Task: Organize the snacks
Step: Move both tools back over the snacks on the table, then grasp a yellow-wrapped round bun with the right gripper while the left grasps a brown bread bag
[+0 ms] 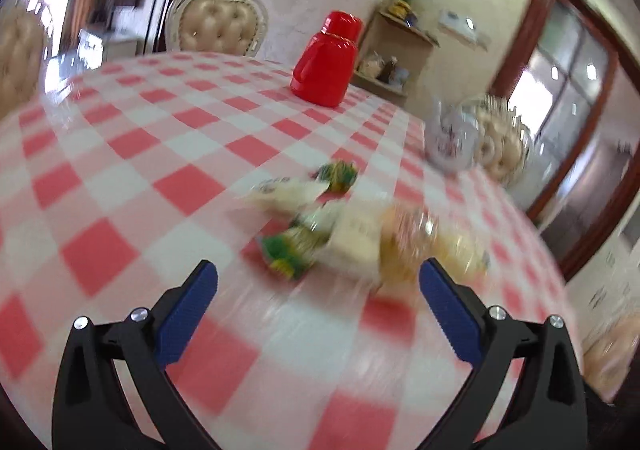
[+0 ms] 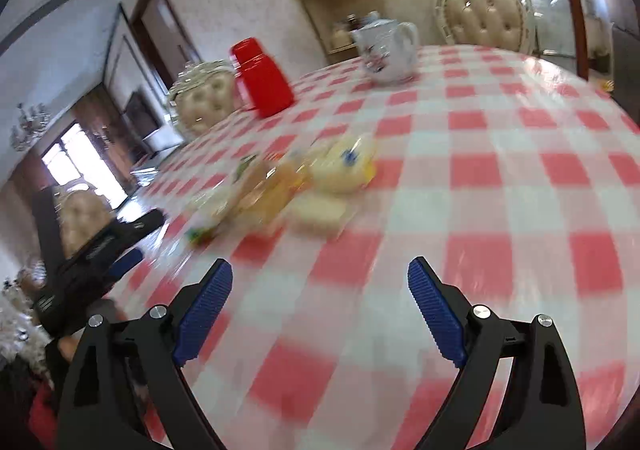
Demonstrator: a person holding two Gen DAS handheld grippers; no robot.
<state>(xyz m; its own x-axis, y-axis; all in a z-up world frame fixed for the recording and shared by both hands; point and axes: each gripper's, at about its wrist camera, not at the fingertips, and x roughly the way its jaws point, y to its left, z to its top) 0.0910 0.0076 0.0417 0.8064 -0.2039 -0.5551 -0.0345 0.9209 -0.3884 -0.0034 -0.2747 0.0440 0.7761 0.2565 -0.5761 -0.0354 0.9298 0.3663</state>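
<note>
Ahead, blurred pale and green-yellow snack packets (image 1: 340,226) heaped on the checked tablecloth (image 1: 160,153), both tongs (image 1: 319,278) (image 2: 320,276) spread, empty.

Each gripper is built of two black curved arms tipped with blue ribbed pads. On the left gripper (image 1: 318,278), two silver screws are seen on each arm, near the pad (image 1: 188,314) mounts. The same black frame, blue pads (image 2: 204,314) and paired silver screws are shown on the right gripper (image 2: 320,276). White lettering, too blurred to read, is carried on the black body at the far left of the right view.
</note>
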